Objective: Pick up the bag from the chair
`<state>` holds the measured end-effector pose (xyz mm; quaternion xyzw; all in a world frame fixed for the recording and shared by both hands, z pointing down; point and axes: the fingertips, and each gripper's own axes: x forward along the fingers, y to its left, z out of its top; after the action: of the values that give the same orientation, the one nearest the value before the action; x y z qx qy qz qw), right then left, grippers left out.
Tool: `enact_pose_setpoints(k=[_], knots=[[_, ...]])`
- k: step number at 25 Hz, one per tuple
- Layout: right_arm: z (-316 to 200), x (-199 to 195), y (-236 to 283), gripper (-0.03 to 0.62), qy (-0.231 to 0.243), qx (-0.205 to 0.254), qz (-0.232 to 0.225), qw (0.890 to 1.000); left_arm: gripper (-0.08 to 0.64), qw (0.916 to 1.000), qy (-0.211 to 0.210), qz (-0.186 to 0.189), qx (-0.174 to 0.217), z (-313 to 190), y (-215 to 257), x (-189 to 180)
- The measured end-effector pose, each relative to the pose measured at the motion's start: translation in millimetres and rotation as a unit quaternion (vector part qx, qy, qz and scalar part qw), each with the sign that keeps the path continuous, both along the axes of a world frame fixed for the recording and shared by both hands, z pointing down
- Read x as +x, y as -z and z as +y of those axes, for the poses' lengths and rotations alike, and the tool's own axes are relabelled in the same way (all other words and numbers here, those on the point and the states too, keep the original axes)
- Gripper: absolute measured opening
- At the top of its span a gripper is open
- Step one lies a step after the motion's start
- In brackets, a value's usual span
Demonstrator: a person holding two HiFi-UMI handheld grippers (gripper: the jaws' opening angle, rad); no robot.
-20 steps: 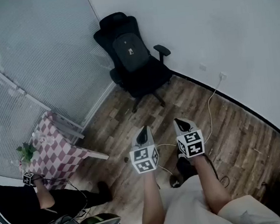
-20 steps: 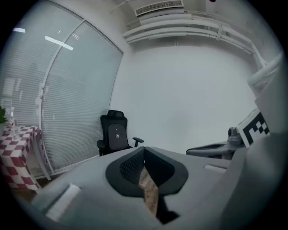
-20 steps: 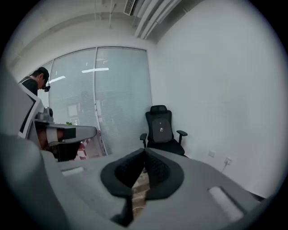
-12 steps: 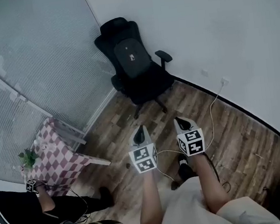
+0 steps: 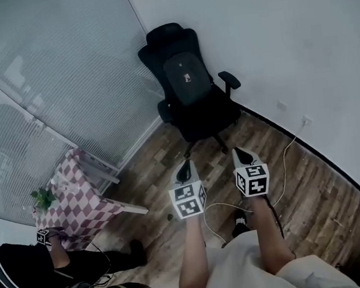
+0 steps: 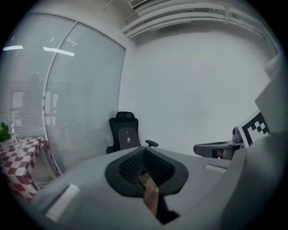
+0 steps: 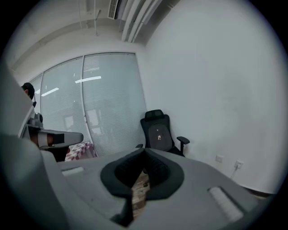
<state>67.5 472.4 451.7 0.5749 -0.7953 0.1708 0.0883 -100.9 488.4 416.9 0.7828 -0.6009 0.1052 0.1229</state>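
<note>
Bag (image 5: pixel 187 78) stands upright on the seat of the black office chair (image 5: pixel 208 117), leaning on the backrest. The chair is in the corner where the blinds (image 5: pixel 51 77) meet the white wall (image 5: pixel 296 32). Your grippers are side by side over the wood floor (image 5: pixel 312 187), aimed at the chair and well apart from it. Left gripper (image 5: pixel 184 170): jaws pressed together, nothing between them. Right gripper (image 5: pixel 242 158): same, closed and empty. On your left, a checkered table (image 5: pixel 77 202) with a small plant (image 5: pixel 43 198).
</note>
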Motion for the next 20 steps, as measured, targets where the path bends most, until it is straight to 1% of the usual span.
enact_pose_setpoints(k=[5,7,9,11,15,18,20], knots=[[-48,13,-4,0.000,0.005,-0.003,-0.001,1.000,0.009,1.0000,0.001,-0.007,0.004,-38,4,13],[-71,22,-2,0.000,0.002,-0.001,0.001,1.000,0.009,0.9997,0.015,0.002,0.017,-56,7,14],[-89,33,1,0.000,0.003,-0.001,0.001,1.000,0.008,0.9987,0.037,0.010,0.034,-70,16,15],[-100,40,3,0.000,0.016,-0.004,-0.001,1.000,0.008,0.9974,0.055,0.011,0.047,-81,25,18],[-119,55,5,0.000,0.049,-0.002,-0.002,0.999,0.008,0.9974,0.062,0.003,0.037,-97,21,34],[-131,69,1,0.000,0.048,-0.007,-0.015,0.999,0.008,0.9974,0.067,-0.010,0.025,-101,6,39],[-135,73,-2,0.000,0.047,-0.012,-0.022,0.999,0.008,0.9974,0.070,-0.007,0.016,-101,-4,33]])
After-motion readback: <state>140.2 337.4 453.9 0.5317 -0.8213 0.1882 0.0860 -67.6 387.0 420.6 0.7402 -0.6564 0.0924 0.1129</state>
